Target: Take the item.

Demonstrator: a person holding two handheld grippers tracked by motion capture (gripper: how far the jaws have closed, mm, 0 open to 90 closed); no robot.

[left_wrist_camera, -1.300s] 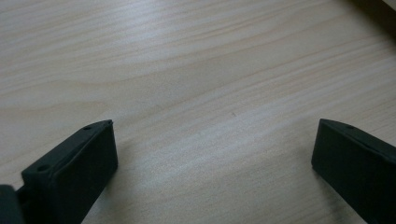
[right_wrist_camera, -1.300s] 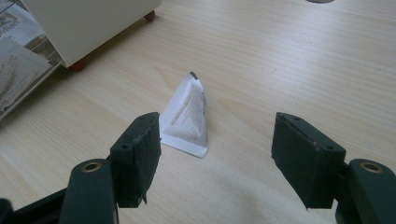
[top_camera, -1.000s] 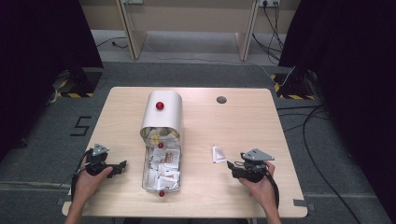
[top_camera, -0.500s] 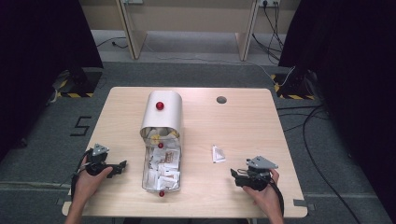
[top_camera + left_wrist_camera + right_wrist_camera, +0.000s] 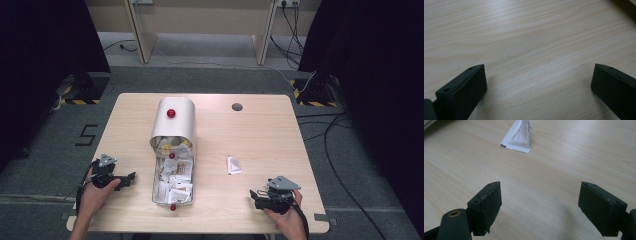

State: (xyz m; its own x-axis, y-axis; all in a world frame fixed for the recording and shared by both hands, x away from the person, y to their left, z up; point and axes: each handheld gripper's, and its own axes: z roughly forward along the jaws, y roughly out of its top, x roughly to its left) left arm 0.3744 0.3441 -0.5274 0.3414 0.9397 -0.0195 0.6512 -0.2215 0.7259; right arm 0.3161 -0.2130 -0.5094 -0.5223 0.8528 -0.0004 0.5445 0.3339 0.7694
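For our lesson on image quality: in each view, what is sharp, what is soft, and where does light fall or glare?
High view: table evenly lit, dark surroundings, faint sheen on the metal lid. Left gripper view: pale glare on the wood, near jaws soft. Right gripper view: packet fairly sharp, jaws slightly blurred, soft shadows under them.

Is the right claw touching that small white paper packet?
Apart: the right gripper view shows bare table between the open right claw and the small white paper packet.

Both grippers black w/ blocky jaws, left gripper (image 5: 131,177), right gripper (image 5: 254,195), each topped w/ grey three-cornered plate, black cable trailing.
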